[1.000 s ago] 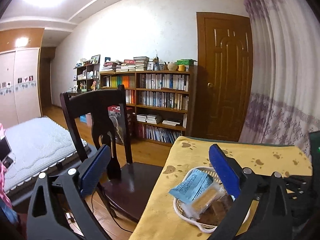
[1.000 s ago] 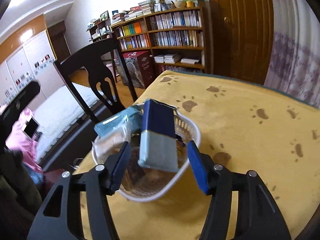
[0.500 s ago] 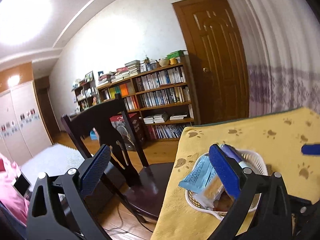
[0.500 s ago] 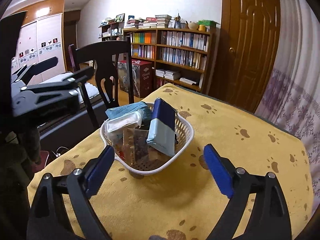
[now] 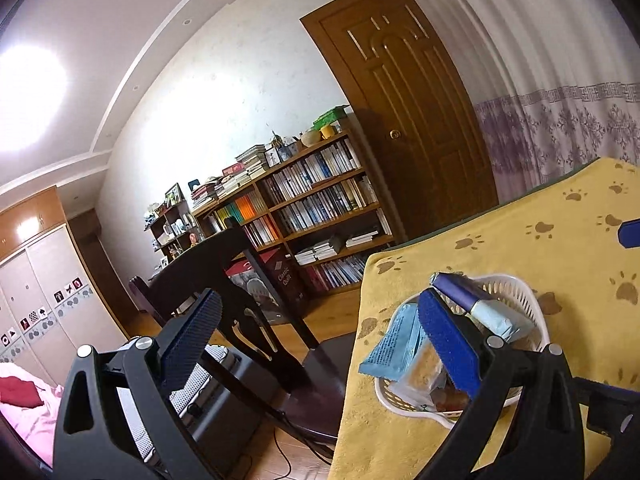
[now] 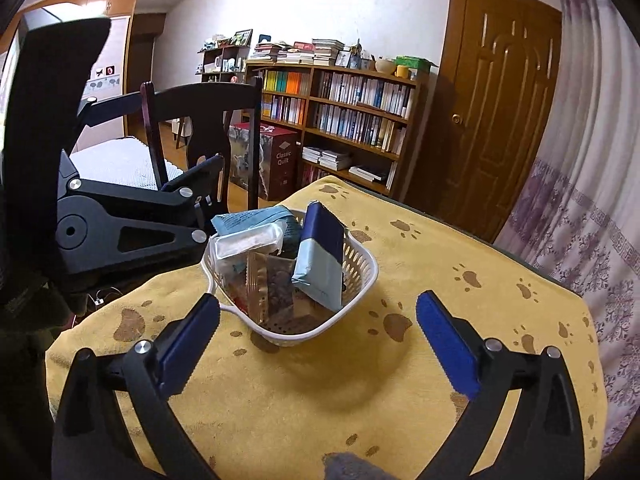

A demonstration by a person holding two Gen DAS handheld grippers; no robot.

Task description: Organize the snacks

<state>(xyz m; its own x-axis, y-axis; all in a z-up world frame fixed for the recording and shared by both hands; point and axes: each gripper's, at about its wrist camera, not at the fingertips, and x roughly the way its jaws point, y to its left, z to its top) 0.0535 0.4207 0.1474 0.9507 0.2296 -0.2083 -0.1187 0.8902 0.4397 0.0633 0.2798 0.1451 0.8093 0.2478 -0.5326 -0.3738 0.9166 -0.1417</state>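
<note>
A white basket [image 6: 362, 276] stands on the yellow paw-print cloth [image 6: 320, 396], full of snacks. Inside, a navy and pale-blue packet [image 6: 322, 256] leans upright on the right. A light-blue packet [image 6: 256, 216], a clear-wrapped bar [image 6: 248, 242] and brown snack bags [image 6: 276, 280] fill the left. My right gripper [image 6: 318, 306] is open, held back from the basket's near side, with nothing in it. My left gripper [image 5: 320, 300] is open and empty, out past the table's left edge. Its right finger hides part of the basket [image 5: 516, 284] and the light-blue packet [image 5: 392, 344].
A dark wooden chair [image 5: 224, 272] stands at the table's left side, close to the left gripper [image 6: 168, 136]. Behind are a bookshelf [image 6: 352, 112], a brown door [image 6: 500, 92] and a curtain [image 6: 580, 200]. A bed [image 5: 24, 400] lies at far left.
My right gripper drew back from the basket and opened wider, leaving the navy packet leaning inside. My left gripper tilted upward and stayed open.
</note>
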